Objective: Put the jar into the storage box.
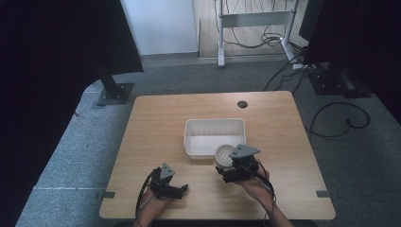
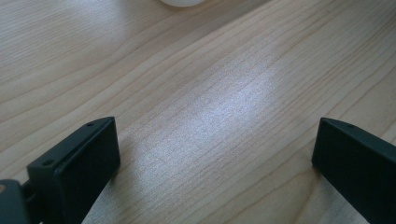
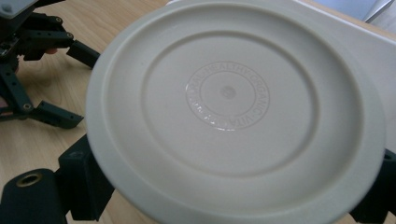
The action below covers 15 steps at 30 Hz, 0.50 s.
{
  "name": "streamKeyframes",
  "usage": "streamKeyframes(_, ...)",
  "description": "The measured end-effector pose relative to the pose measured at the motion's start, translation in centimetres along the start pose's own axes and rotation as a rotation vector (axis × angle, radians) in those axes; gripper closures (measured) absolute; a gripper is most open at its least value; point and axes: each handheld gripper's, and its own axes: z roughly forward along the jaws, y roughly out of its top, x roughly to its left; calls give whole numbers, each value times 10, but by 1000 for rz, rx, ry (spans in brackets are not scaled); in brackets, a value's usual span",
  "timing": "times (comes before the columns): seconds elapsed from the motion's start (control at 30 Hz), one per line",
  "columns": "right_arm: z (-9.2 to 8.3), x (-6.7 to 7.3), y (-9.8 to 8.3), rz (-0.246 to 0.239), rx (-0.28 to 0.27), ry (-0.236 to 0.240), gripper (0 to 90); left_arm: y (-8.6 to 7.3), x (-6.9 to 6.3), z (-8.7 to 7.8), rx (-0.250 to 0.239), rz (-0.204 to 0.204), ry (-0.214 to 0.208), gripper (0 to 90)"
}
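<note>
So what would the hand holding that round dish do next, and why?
Probably carry it a little forward and set it down into the white bin. The right gripper is shut on the cream dish, held off the table right at the bin's near rim. The left gripper sits open, holding nothing.
</note>
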Motion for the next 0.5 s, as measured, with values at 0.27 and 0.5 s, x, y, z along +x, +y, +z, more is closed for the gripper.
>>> streamKeyframes(0.27,9,-1,10,1,-1,-5,98,0,0,0,0,0,0,7)
streamKeyframes(0.5,14,-3,18,-5,-8,-13,97,0,0,0,-1,0,0,7)
